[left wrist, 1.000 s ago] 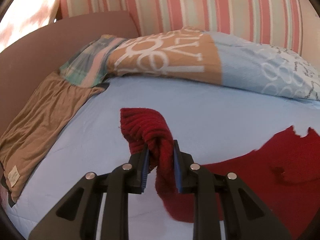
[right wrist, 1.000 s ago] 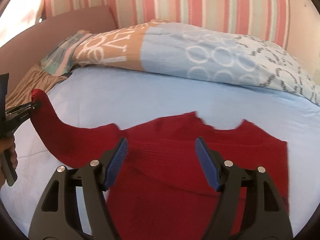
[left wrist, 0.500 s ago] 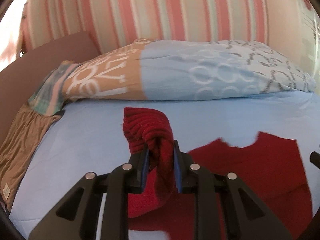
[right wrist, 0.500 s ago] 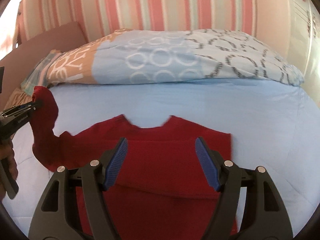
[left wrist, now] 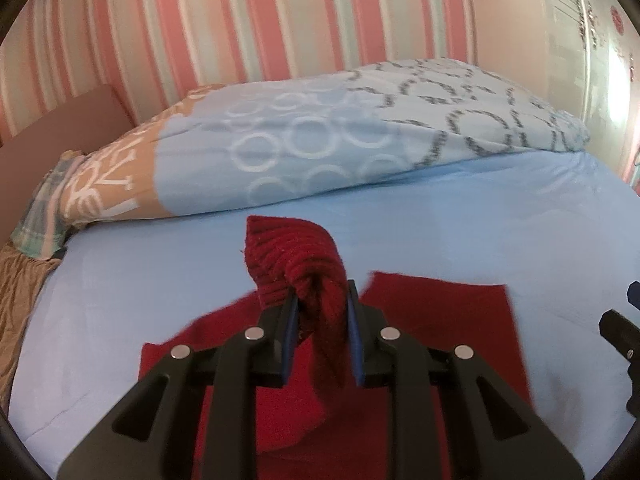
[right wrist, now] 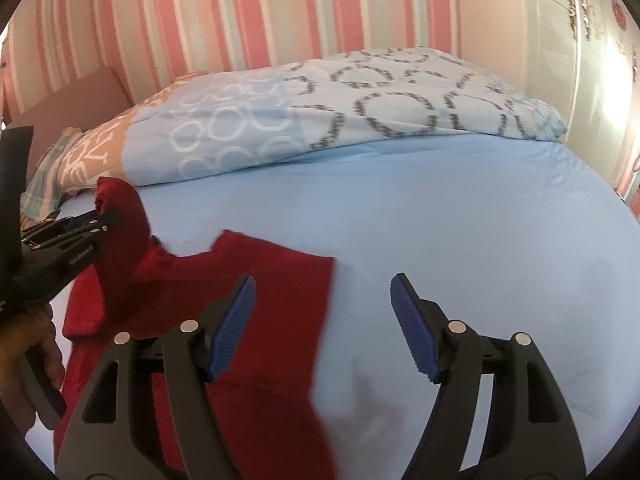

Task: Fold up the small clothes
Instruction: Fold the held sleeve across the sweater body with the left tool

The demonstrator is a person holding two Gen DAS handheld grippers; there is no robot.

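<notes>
Left gripper (left wrist: pixel 320 332): jaws clamped on the ribbed cuff of a sleeve (left wrist: pixel 296 256) of the red sweater (left wrist: pixel 440 320), the cuff bunched above the blue pads and the sleeve hanging below them, centre of the left wrist frame. Sweater body lies flat on the light blue bed sheet (left wrist: pixel 140 280), lower centre to lower right in that frame; in the right wrist frame it fills the lower left, neckline toward the pillows. Right gripper (right wrist: pixel 324 320): jaws apart, nothing between the pads; left pad sits over the sweater's right edge, right pad over bare sheet. Whether either pad touches the fabric cannot be told. A hand (right wrist: pixel 36 356) holding the left gripper's handle shows at the far left edge. Patterned pillow (right wrist: pixel 340 112), blue with rings and a tan end, runs across the upper middle against a pink striped wall (right wrist: pixel 260 12). Brown cloth (left wrist: pixel 16 288) at left edge of bed.
</notes>
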